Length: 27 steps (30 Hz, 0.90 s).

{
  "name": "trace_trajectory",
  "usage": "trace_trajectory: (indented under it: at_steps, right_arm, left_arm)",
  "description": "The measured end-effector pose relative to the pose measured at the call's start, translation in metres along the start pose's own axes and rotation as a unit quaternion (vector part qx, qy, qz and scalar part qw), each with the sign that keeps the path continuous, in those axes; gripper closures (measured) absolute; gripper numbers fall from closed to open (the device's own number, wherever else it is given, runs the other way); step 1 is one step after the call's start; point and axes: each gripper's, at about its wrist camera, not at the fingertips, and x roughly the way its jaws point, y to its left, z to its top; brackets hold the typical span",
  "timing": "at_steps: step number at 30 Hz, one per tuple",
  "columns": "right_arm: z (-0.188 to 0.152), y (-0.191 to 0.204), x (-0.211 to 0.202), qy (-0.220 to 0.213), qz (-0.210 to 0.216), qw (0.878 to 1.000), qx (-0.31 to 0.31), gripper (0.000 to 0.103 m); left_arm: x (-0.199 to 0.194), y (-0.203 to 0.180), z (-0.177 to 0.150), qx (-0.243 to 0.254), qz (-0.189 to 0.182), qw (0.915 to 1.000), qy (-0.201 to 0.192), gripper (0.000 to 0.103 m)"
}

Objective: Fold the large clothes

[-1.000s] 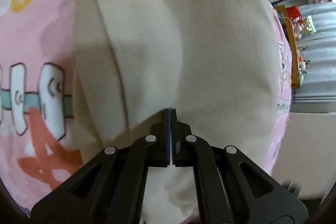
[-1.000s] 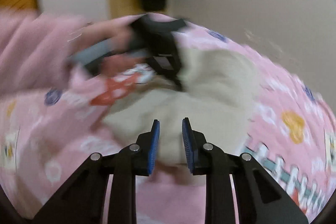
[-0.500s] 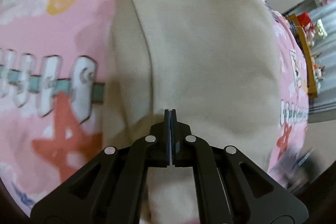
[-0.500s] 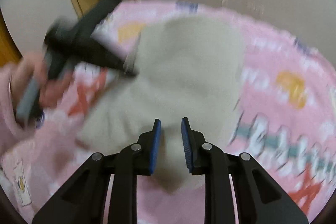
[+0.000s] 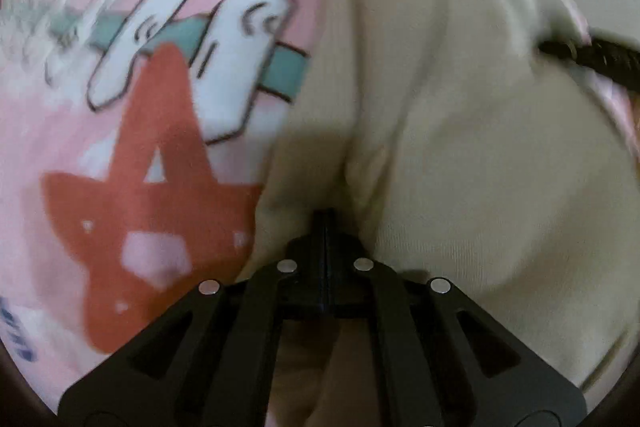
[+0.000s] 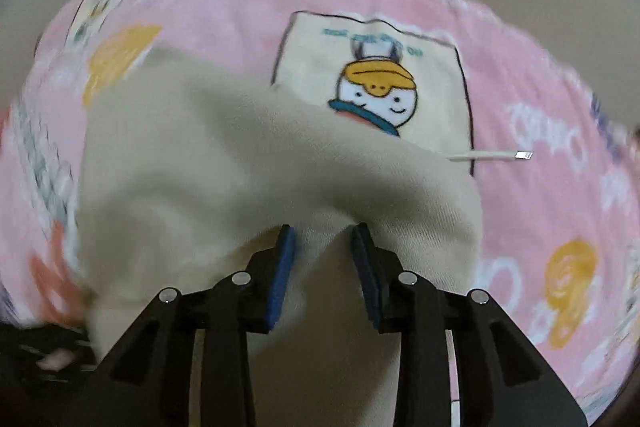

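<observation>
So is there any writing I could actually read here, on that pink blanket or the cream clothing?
Nothing reads clearly.
Teal line of text above the cartoon face on the cream panel of the pink blanket: too small and blurred to read.
White script lettering on the blanket, right side: blurred.
Dark blue lettering at the blanket's lower left edge: cut off, unreadable.
Cream garment: no text visible.

Nothing truly legible. Blurred white cartoon lettering across a teal band on the pink blanket [image 5: 168, 39], unreadable. Small teal line of characters atop the cream cartoon panel [image 6: 372, 75], too smeared to make out. Faint white script elsewhere on the blanket, likewise unreadable.
</observation>
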Motion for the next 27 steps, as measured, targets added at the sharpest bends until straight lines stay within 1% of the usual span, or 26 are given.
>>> trace_trajectory:
  at_steps: [1, 2, 4, 5, 6, 7, 8, 9, 10, 11, 12, 13, 14, 15, 16, 17, 18, 20, 21, 22, 25, 27]
  right_arm:
    - [-0.001, 0.000, -0.005, -0.004, 0.001, 1.000, -0.005, 0.073]
    - [-0.005, 0.002, -0.014, -0.016, 0.006, 1.000, -0.012, 0.072]
    - [-0.029, 0.003, -0.048, -0.058, 0.029, 0.998, -0.027, 0.072]
    - [-0.053, 0.000, -0.074, -0.088, 0.063, 0.994, -0.024, 0.072]
    - [-0.070, -0.001, -0.089, -0.104, 0.077, 0.991, -0.024, 0.072]
    - [-0.093, 0.000, -0.107, -0.123, 0.084, 0.989, -0.027, 0.072]
    - [-0.125, 0.002, -0.126, -0.145, 0.093, 0.985, -0.029, 0.072]
    - [-0.142, 0.004, -0.134, -0.149, 0.099, 0.983, -0.034, 0.072]
    - [-0.168, 0.009, -0.142, -0.155, 0.095, 0.982, -0.044, 0.072]
    - [-0.191, 0.014, -0.146, -0.164, 0.084, 0.982, -0.050, 0.072]
    - [-0.208, 0.018, -0.146, -0.161, 0.071, 0.983, -0.057, 0.072]
    - [-0.217, 0.021, -0.141, -0.156, 0.052, 0.984, -0.062, 0.072]
    - [-0.230, 0.021, -0.134, -0.153, 0.038, 0.986, -0.060, 0.072]
    - [-0.236, 0.021, -0.126, -0.146, 0.035, 0.987, -0.054, 0.072]
    - [-0.241, 0.020, -0.117, -0.142, 0.028, 0.988, -0.048, 0.072]
    - [-0.244, 0.019, -0.107, -0.136, 0.020, 0.989, -0.046, 0.073]
    - [-0.246, 0.019, -0.102, -0.141, 0.017, 0.989, -0.041, 0.073]
    - [-0.246, 0.025, -0.093, -0.143, 0.005, 0.989, -0.043, 0.073]
    - [-0.243, 0.029, -0.088, -0.149, 0.002, 0.987, -0.051, 0.073]
    - [-0.241, 0.030, -0.085, -0.157, 0.001, 0.986, -0.050, 0.073]
    - [-0.240, 0.032, -0.090, -0.162, 0.001, 0.985, -0.049, 0.073]
    - [-0.239, 0.022, -0.100, -0.159, 0.035, 0.986, -0.033, 0.070]
  left_arm:
    - [-0.003, -0.001, 0.002, 0.006, -0.001, 1.0000, 0.005, 0.101]
    - [-0.008, -0.005, 0.000, 0.030, 0.005, 0.9995, 0.002, 0.101]
    - [-0.015, -0.007, -0.004, 0.051, 0.005, 0.9987, -0.004, 0.101]
    - [-0.023, -0.007, -0.005, 0.050, -0.003, 0.9987, -0.008, 0.101]
    - [-0.033, -0.007, -0.004, 0.048, -0.010, 0.9986, -0.019, 0.101]
    - [-0.046, 0.001, -0.003, 0.050, -0.017, 0.9981, -0.032, 0.101]
    - [-0.060, 0.000, -0.001, 0.054, -0.027, 0.9969, -0.050, 0.101]
    - [-0.072, -0.004, 0.004, 0.060, -0.033, 0.9954, -0.067, 0.101]
    - [-0.085, -0.012, 0.014, 0.075, -0.036, 0.9931, -0.083, 0.101]
    - [-0.092, -0.022, 0.025, 0.094, -0.042, 0.9905, -0.091, 0.101]
    - [-0.094, -0.038, 0.042, 0.122, -0.033, 0.9873, -0.096, 0.101]
    - [-0.090, -0.048, 0.054, 0.136, -0.022, 0.9858, -0.096, 0.101]
    - [-0.081, -0.058, 0.072, 0.146, -0.012, 0.9853, -0.088, 0.101]
    - [-0.067, -0.064, 0.090, 0.147, 0.012, 0.9858, -0.081, 0.101]
    - [-0.058, -0.075, 0.095, 0.146, 0.023, 0.9864, -0.072, 0.101]
    - [-0.045, -0.079, 0.107, 0.142, 0.030, 0.9877, -0.059, 0.101]
    - [-0.028, -0.080, 0.124, 0.137, 0.036, 0.9891, -0.040, 0.100]
    - [-0.005, -0.081, 0.134, 0.138, 0.049, 0.9890, -0.022, 0.100]
    - [0.008, -0.084, 0.141, 0.142, 0.063, 0.9878, -0.016, 0.100]
    - [0.015, -0.087, 0.144, 0.145, 0.076, 0.9863, -0.018, 0.100]
    - [0.019, -0.090, 0.150, 0.138, 0.086, 0.9866, -0.010, 0.100]
    - [0.011, -0.090, 0.151, 0.139, 0.078, 0.9871, -0.010, 0.100]
